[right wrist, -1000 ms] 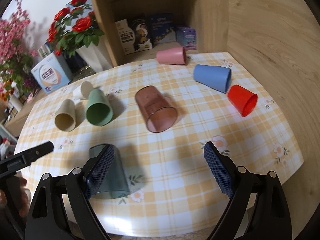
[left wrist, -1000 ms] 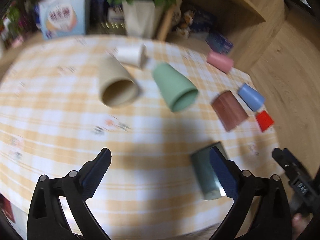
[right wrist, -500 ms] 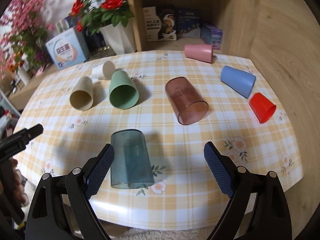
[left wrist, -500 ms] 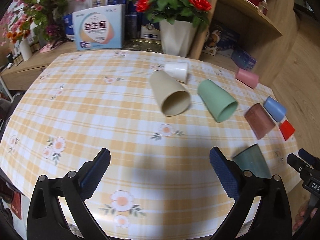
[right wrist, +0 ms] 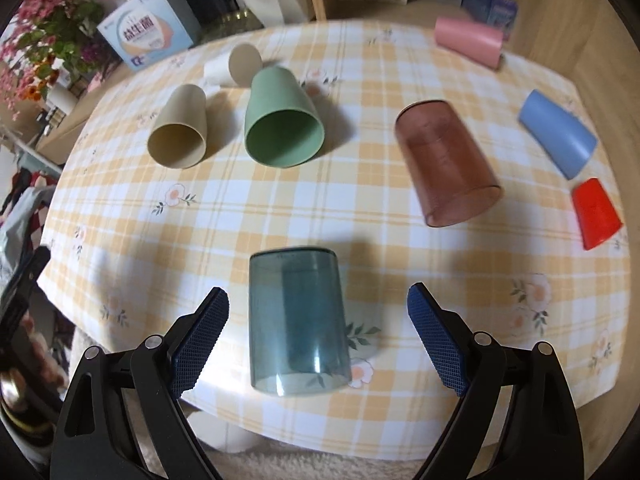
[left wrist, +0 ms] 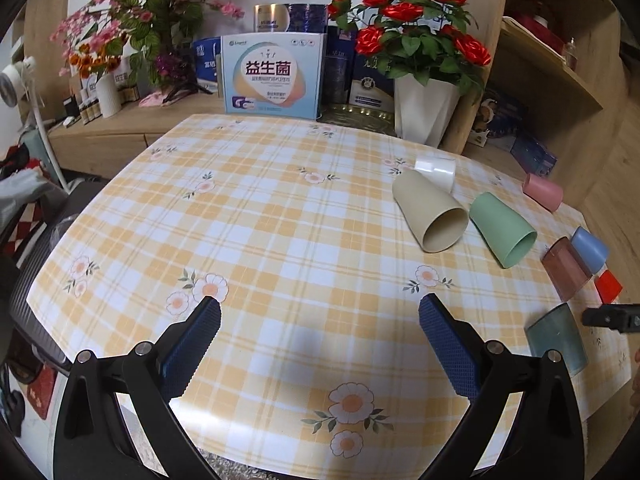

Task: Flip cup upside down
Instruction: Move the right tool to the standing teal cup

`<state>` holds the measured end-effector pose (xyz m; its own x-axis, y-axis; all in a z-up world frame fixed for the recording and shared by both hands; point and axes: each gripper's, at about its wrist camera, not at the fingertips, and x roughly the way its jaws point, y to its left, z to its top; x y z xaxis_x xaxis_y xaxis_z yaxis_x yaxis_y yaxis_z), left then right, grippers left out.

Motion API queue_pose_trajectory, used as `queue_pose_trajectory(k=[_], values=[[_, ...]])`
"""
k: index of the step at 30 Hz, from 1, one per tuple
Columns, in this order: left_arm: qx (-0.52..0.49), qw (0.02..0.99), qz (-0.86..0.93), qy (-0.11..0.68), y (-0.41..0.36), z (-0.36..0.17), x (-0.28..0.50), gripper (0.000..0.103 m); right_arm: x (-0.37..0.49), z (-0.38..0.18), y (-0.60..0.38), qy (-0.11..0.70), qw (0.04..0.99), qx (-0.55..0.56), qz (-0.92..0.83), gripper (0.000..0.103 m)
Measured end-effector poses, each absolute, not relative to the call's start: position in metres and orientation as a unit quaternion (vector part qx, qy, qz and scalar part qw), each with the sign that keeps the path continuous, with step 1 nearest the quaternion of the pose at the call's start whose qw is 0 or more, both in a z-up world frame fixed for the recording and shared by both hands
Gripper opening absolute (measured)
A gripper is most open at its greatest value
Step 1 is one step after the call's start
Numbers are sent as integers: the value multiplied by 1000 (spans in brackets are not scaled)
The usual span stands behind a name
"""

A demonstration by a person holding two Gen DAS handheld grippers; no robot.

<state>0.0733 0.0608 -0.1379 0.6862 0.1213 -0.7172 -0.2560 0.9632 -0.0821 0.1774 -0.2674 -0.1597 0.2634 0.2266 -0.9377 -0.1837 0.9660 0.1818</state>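
Several cups lie on their sides on the yellow checked tablecloth (right wrist: pixel 280 208). A clear teal cup (right wrist: pixel 296 320) lies near the front edge, mouth toward me, between the fingers of my open right gripper (right wrist: pixel 318 308), which hovers just above and short of it. It shows at the right in the left wrist view (left wrist: pixel 556 340). My left gripper (left wrist: pixel 320 316) is open and empty over bare cloth at the front left. Beige (right wrist: pixel 180 132), green (right wrist: pixel 280 120) and brownish clear (right wrist: pixel 444 160) cups lie farther back.
Blue (right wrist: pixel 558 136), red (right wrist: pixel 596 212), pink (right wrist: pixel 468 40) and white (right wrist: pixel 218 70) cups also lie on the table. A rose vase (left wrist: pixel 424 108), a printed box (left wrist: pixel 272 76) and wooden shelves (left wrist: pixel 560 80) stand behind the table. The front edge is close.
My right gripper has moved left and forward, so the teal cup now lies centred between its fingers. My left gripper has swung left, away from the cups, toward bare cloth.
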Motion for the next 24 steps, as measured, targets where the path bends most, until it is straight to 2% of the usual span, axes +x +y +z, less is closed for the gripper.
queue_pose_trajectory(k=[10,17,24], values=[[-91,915,92,381,55,-137,71,97,213,-185,-230,664,736,-40,130,88],[-94,911,91,390,54,-140,73,97,223,-202,-208,683,714,-83,127,88],[-102,910,93,391,57,-142,73,97,230,-217,-203,695,705,-80,117,88]])
